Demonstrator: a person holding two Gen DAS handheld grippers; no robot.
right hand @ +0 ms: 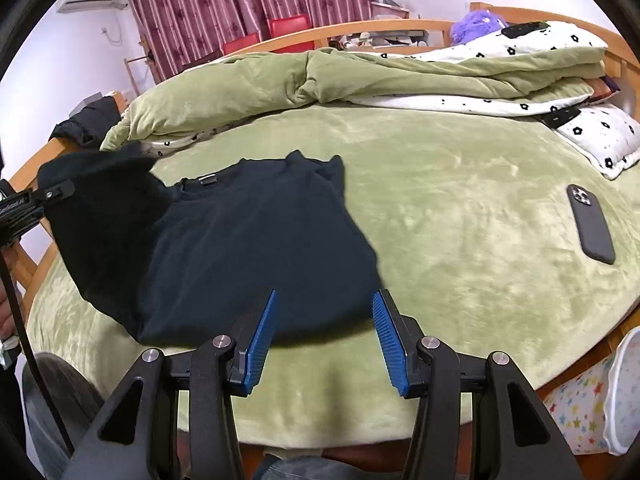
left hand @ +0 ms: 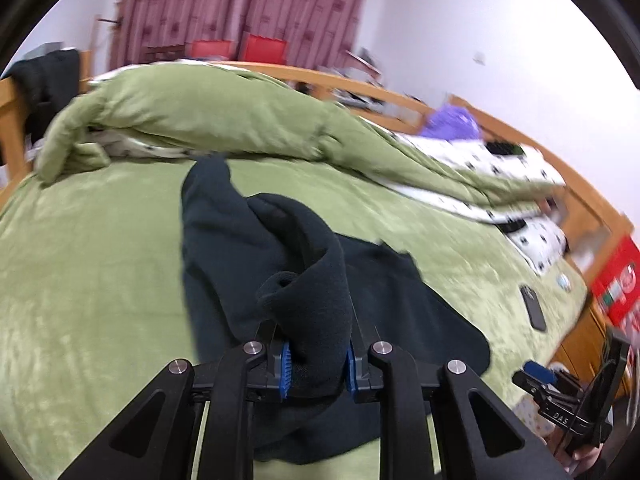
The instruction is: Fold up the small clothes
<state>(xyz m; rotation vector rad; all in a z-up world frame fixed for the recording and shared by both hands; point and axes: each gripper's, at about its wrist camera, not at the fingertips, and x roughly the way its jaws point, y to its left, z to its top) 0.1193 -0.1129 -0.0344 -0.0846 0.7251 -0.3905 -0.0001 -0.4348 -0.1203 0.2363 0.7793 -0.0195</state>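
A dark, near-black top (right hand: 248,240) lies spread on the green bed cover (right hand: 460,208), neck label toward the far side. In the left wrist view my left gripper (left hand: 316,360) is shut on a bunched fold of this top (left hand: 312,280), lifted off the bed, while the rest of the cloth trails away below. The fabric hides the fingertips. The right wrist view has the left tool at the left edge, with the raised cloth hanging from it. My right gripper (right hand: 326,294) stands open at the top's near hem, with no cloth pinched between its blue pads (right hand: 260,344).
A dark phone (right hand: 592,224) lies on the cover to the right. A rolled green duvet (right hand: 360,76) and a flowered pillow (right hand: 600,136) line the far side. The wooden bed frame (right hand: 400,26) rings the bed. A star-patterned basket (right hand: 600,400) stands at the near right.
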